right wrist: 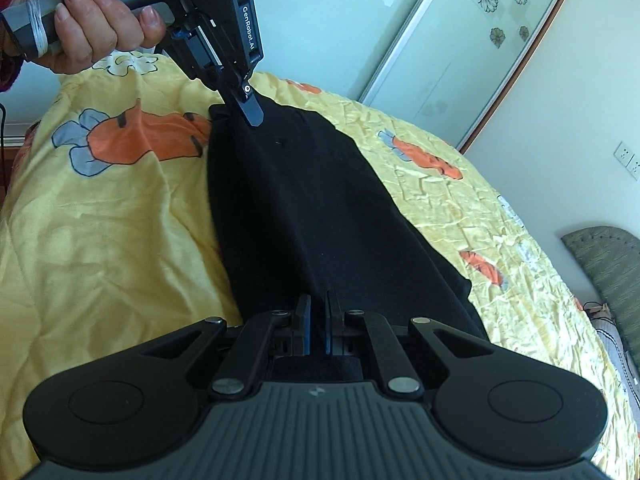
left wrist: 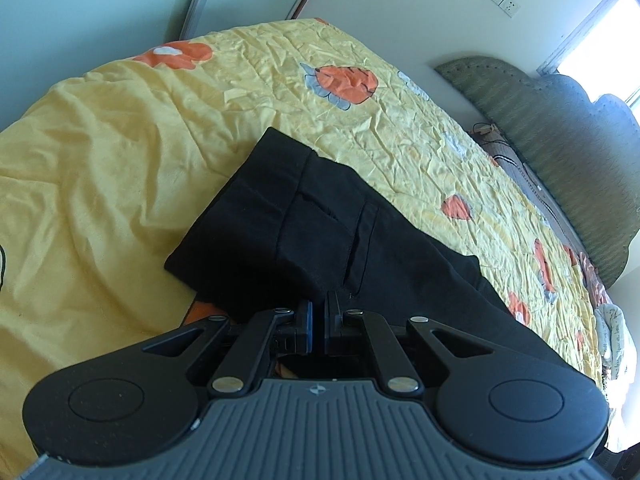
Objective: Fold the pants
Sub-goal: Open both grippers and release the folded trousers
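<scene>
While the black pants (right wrist: 320, 208) lie in a long strip down the middle of the frame on the bed (right wrist: 100, 220), both hand-held grippers are clamped on them, one at each end.

At the upper left of the right wrist view, a hand (right wrist: 96, 20) grips the handle of the left hand-held gripper (right wrist: 253, 114), whose fingers come down onto the far end of the pants. They look pinched together on the cloth near its corner, probably so that end can be carried without the layers sliding apart.

Moving to the centre bottom of the same view, the right hand-held gripper (right wrist: 318, 322) has its blue pads nearly touching, and the dark fabric runs straight in between them, so it too appears closed on the pants at the near end.

From the left wrist view, the left hand-held gripper (left wrist: 318, 324) sits at the bottom centre, pads together on the edge of the pants (left wrist: 280, 216), whose hems and seams show further up the frame, already doubled over.

To the right, the yellow flowered bedspread runs off toward a green headboard (left wrist: 560, 152). Holding both ends taut like this looks meant to keep the strip flat for the next fold.
</scene>
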`<state>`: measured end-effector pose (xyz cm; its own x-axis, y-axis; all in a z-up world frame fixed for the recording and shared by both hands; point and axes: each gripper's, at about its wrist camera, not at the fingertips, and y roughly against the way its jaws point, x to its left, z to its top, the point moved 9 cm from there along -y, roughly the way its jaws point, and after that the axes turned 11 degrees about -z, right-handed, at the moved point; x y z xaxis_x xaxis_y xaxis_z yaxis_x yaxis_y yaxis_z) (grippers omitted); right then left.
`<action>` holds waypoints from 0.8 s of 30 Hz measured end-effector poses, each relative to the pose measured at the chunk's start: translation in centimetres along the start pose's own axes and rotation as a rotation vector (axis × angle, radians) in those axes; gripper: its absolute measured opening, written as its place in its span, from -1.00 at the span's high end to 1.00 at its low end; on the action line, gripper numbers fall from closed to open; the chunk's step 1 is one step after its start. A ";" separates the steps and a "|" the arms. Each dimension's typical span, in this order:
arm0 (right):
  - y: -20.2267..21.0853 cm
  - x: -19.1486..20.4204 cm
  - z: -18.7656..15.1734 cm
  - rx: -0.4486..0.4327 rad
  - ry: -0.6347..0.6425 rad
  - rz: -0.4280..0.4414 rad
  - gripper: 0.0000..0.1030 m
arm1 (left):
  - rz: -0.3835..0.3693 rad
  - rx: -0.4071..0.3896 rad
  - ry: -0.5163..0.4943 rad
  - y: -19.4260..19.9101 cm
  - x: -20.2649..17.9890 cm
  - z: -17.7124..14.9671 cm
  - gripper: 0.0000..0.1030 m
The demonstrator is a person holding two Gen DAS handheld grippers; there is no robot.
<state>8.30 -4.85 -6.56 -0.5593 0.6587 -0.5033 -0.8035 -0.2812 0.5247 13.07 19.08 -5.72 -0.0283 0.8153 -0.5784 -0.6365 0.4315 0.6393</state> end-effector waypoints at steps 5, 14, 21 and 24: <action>0.8 1.3 -1.0 0.031 -0.008 0.039 0.87 | 0.049 0.028 -0.012 -0.7 0.7 -0.8 0.87; 6.7 -1.8 -3.2 0.019 -0.332 0.060 0.41 | 0.145 0.069 -0.162 -0.2 -1.7 -1.6 0.53; 11.3 -12.1 -13.3 0.114 -1.108 -0.043 -0.47 | 0.106 0.102 -0.474 -0.1 -8.1 -3.8 0.36; 11.9 -14.3 -18.2 0.097 -1.533 0.100 -0.53 | 0.060 0.132 -0.653 -1.5 -11.6 -5.7 0.20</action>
<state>2.98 -30.27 -5.59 0.1809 0.7192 0.6709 -0.7270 -0.3616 0.5837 9.92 6.81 -2.88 0.4379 0.8879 -0.1411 -0.5478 0.3880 0.7412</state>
